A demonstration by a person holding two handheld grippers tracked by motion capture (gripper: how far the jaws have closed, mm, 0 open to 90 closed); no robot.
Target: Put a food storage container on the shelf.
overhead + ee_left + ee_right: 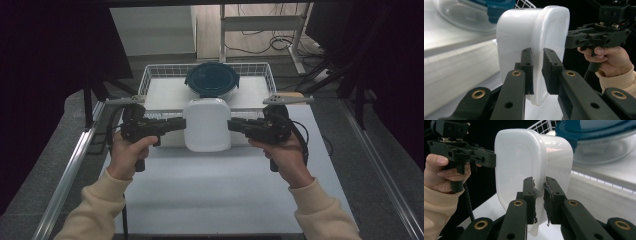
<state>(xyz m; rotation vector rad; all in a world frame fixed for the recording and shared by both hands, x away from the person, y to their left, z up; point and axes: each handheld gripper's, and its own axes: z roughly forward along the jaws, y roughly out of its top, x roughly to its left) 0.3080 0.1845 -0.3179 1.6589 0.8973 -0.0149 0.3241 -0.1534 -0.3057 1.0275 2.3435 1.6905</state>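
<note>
Now both tongs, left (181, 124) and right (232, 124), pinch the white box's (207, 125) rim between them; next, probably carry it level over the basket (150, 75) beyond.

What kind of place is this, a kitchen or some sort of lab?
Most likely a lab or recording workspace, not a kitchen: a metal-framed white table, loose cables on the floor behind it, and a person gripping a white container with handheld claws beside a wire basket.

The white container (207, 125) hides the near rim of the blue-lidded bowl (212, 79) behind it in the high view.
</note>
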